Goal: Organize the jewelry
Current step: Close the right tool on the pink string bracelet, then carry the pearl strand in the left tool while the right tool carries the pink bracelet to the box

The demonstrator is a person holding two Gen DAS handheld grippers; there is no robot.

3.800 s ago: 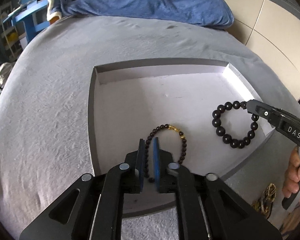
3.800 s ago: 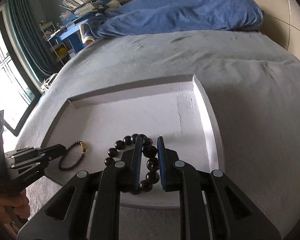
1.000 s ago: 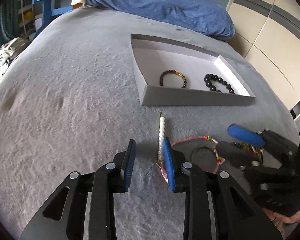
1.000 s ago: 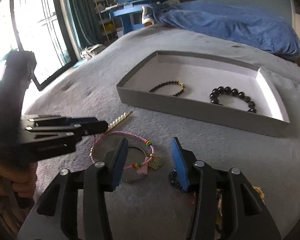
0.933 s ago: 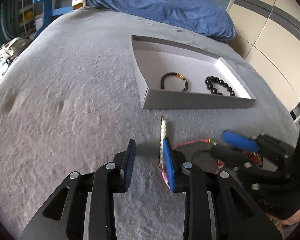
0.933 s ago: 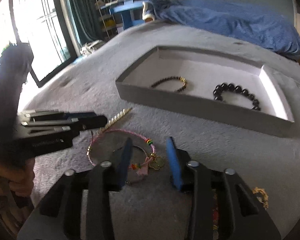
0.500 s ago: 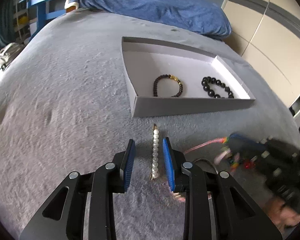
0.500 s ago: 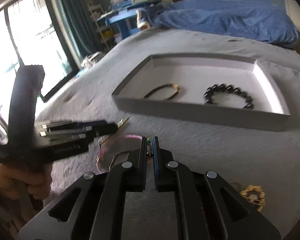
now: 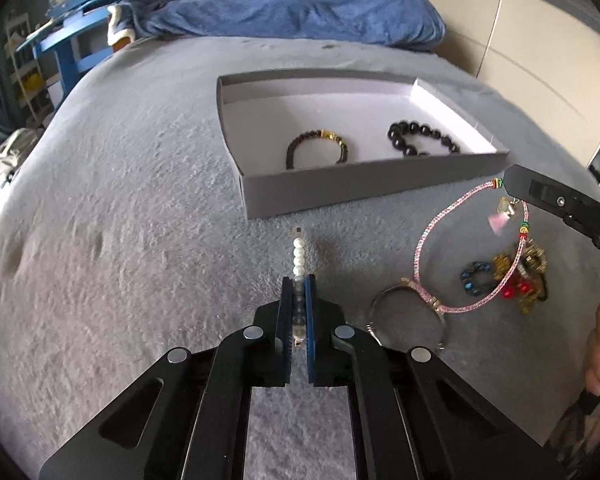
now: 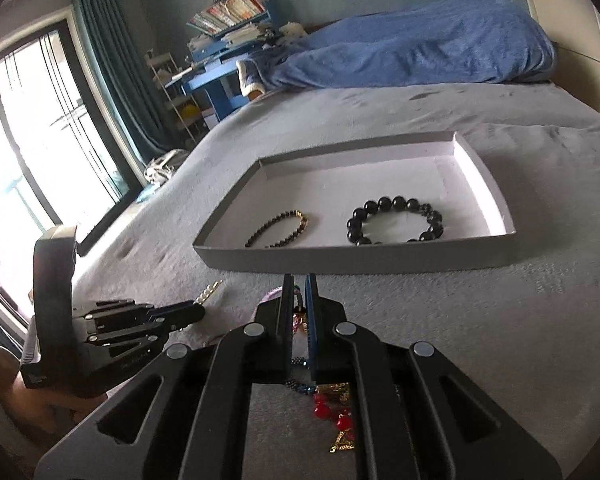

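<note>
While your left gripper [image 9: 299, 312] had just clenched on the pearl strand [image 9: 299, 252], its long axis ran straight out from the fingertips toward the tray [image 9: 340, 196] ahead. Your right gripper [image 10: 299, 312] was pinched on the pink cord bracelet [image 9: 452, 216], lifted, nearer the tray's right end. Remaining jewelry pile [image 9: 512, 276] lay beside it.

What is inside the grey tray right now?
Inside the grey tray lie two bracelets, apart: a thin dark bracelet with gold beads and a chunky black bead bracelet. The near wall hides part of the chunky one and the floor strip behind it.
</note>
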